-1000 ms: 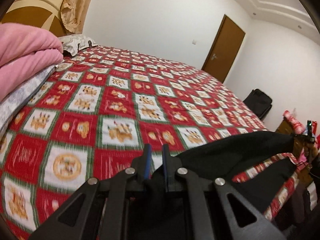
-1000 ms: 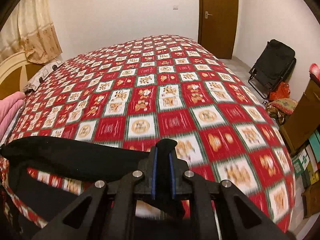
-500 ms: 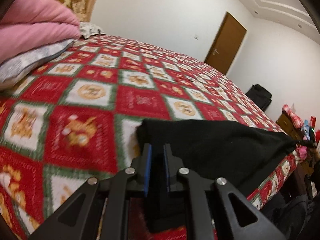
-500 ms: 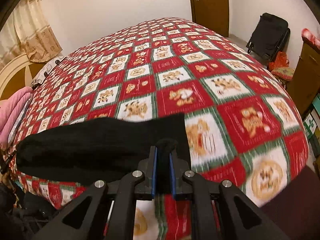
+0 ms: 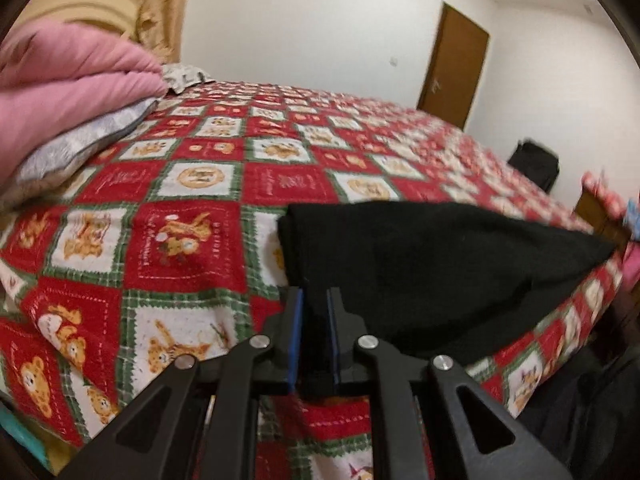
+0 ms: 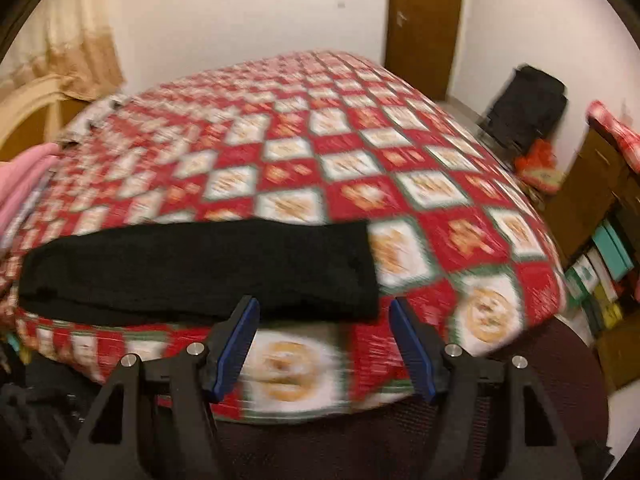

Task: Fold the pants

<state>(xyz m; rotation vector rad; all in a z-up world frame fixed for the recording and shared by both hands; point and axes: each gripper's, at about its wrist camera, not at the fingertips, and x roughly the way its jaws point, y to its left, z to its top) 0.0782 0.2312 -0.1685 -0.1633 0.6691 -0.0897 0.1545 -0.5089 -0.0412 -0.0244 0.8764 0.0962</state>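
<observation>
1. White walls and a brown door fill the upper part of both views; in the right wrist view a tan curtain hangs at upper left.
2. Filling the middle of both frames is the bed, covered in a red, green and white checked spread with bear prints.
3. At upper left of the left wrist view, a pink blanket lies folded on a grey pillow at the bed's edge.
4. Black pants lie folded into a long band along the near edge of the bed, at centre right in the left wrist view and at centre left in the right wrist view.
5. A black bag sits by the wall at upper right of the right wrist view, with a wooden cabinet and shelved boxes below it toward the right edge.
6. At lower centre, the left gripper has its blue-padded jaws pressed onto a fold of the pants.
7. At lower centre of its own view, the right gripper stands with jaws spread wide, just short of the pants' near edge and holding nothing; this view is motion-blurred.
</observation>
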